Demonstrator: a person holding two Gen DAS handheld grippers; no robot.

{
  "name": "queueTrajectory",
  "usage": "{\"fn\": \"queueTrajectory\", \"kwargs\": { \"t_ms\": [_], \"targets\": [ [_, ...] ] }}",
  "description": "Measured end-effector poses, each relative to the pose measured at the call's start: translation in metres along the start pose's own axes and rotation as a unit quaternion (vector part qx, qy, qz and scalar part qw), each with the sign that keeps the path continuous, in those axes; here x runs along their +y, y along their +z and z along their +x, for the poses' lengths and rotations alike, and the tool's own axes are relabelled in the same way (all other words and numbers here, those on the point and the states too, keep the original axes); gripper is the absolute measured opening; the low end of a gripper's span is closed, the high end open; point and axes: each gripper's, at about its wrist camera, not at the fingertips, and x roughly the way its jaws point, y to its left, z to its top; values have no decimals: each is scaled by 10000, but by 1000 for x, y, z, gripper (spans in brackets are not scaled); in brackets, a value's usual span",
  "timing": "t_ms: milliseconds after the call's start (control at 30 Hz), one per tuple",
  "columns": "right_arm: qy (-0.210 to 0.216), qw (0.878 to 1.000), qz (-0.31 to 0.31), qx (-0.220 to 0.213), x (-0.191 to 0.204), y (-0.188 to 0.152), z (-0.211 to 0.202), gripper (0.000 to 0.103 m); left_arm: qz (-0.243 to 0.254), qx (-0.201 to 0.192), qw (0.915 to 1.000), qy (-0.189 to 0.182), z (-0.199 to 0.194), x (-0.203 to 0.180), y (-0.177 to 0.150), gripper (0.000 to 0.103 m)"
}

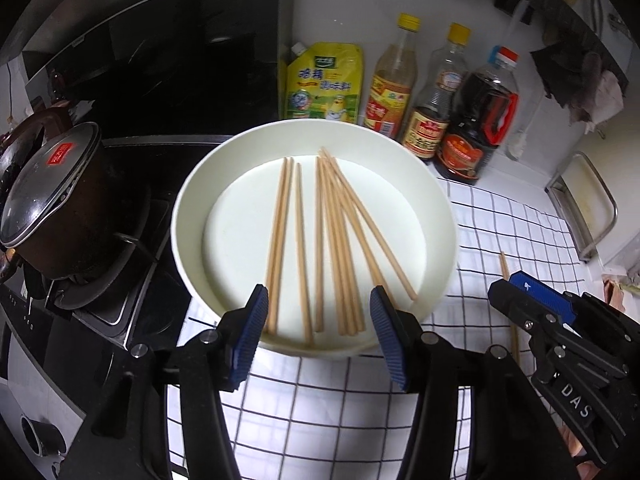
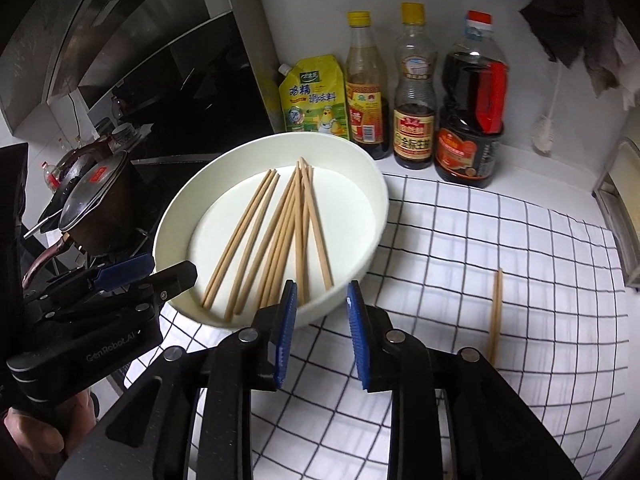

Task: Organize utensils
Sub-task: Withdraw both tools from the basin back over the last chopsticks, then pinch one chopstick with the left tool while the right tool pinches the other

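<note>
Left wrist view: left gripper (image 1: 318, 304) jaws roughly half open, nothing between the pads, hovering at the near rim of the white bowl (image 1: 188, 216). Wooden chopsticks (image 1: 332, 240) lie fanned in the bowl; one stray chopstick (image 1: 505, 266) on the checked cloth (image 1: 500, 232), partly behind the right gripper (image 1: 516, 284). Right wrist view: right gripper (image 2: 322, 300) jaws narrowly parted, empty, beside the bowl's rim. Sauce bottles (image 2: 414, 92) and yellow seasoning pouch (image 2: 314, 96) stand behind; lidded pot (image 2: 100, 208) to the left.
</note>
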Motion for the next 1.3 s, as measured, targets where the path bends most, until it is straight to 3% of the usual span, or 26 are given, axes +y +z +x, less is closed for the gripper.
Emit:
{"fn": "queueTrajectory", "kwargs": {
  "t_ms": [433, 800, 1300],
  "targets": [
    [-458, 9980, 424, 97, -61, -43, -23, 28, 376, 169, 9985, -349, 7, -57, -21, 58],
    [-896, 9897, 1040, 405, -127, -92, -6, 31, 713, 497, 9937, -707, 30, -104, -42, 58],
    [-1010, 9872, 1079, 606, -149, -118, 30, 31, 930, 766, 9903, -690, 61, -132, -60, 61]
  ]
}}
